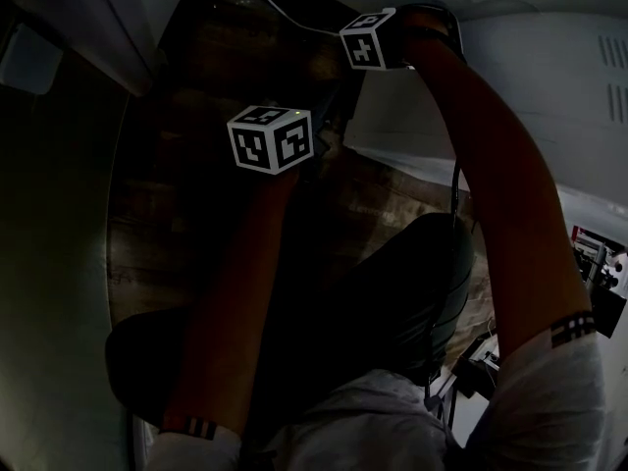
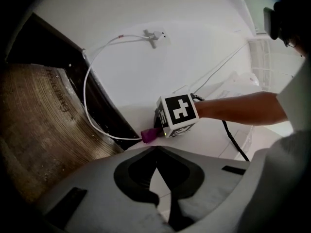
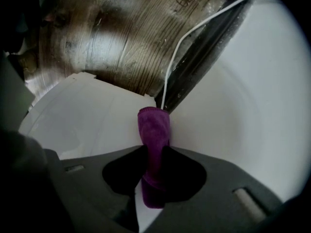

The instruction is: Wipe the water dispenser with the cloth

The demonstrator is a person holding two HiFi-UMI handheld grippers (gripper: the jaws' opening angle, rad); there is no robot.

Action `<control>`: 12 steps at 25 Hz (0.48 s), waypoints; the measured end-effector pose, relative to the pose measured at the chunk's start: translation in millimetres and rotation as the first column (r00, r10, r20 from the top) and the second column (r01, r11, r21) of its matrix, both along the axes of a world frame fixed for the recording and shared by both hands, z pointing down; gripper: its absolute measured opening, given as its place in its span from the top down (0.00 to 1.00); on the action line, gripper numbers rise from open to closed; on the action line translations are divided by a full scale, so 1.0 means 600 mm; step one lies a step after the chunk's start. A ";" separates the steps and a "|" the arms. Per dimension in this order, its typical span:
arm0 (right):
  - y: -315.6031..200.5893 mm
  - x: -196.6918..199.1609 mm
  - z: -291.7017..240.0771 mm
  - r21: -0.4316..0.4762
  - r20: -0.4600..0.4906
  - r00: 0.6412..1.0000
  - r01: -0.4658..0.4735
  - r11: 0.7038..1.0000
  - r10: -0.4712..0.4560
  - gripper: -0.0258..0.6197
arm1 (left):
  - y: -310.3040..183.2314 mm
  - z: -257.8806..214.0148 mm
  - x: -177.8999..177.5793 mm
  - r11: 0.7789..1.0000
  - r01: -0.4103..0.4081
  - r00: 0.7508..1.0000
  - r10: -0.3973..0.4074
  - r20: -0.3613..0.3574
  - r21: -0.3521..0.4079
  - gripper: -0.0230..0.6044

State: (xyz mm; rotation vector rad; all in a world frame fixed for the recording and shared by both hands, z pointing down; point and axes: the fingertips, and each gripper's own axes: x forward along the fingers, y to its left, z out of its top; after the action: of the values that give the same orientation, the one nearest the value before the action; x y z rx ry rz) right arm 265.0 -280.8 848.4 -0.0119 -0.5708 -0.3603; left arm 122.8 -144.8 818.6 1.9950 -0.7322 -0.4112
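Observation:
My right gripper [image 3: 154, 152] is shut on a folded purple cloth [image 3: 154, 127]. The cloth's free end sticks out past the jaws and meets the white body of the water dispenser [image 3: 87, 115], close to a dark strip beside the wooden floor. The left gripper view shows that cloth [image 2: 149, 135] under the right gripper's marker cube [image 2: 177, 114], resting on the white surface [image 2: 214, 135]. My left gripper [image 2: 156, 149] is shut on nothing and hangs a little short of the cloth. The head view is dark; the left cube [image 1: 270, 137] sits below the right cube [image 1: 371, 37].
A thin white cable [image 2: 90, 101] runs from a wall plug [image 2: 155, 35] down along the dark strip to the cloth. Wooden floor [image 3: 126, 38] lies beyond. A black cord [image 2: 233, 140] trails from the right gripper. Vent slots [image 1: 613, 67] mark the white panel at right.

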 end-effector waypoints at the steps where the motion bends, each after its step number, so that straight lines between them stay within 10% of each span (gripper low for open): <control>1: 0.000 0.002 0.002 -0.002 -0.002 1.000 0.003 1.000 -0.003 0.81 | 0.001 0.002 -0.002 1.000 0.002 1.000 -0.002 0.001 -0.002 0.97; 12: 0.086 -0.010 -0.017 -0.075 -0.033 0.993 -0.112 0.991 0.110 0.81 | -0.008 0.018 -0.040 0.998 0.058 0.998 -0.058 0.000 -0.023 0.97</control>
State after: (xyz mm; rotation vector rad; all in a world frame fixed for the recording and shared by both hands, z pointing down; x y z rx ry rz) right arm 259.1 -229.2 838.1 -0.0594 -0.5540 -0.2293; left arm 99.0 -149.7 829.2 1.9553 -0.7931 -0.4355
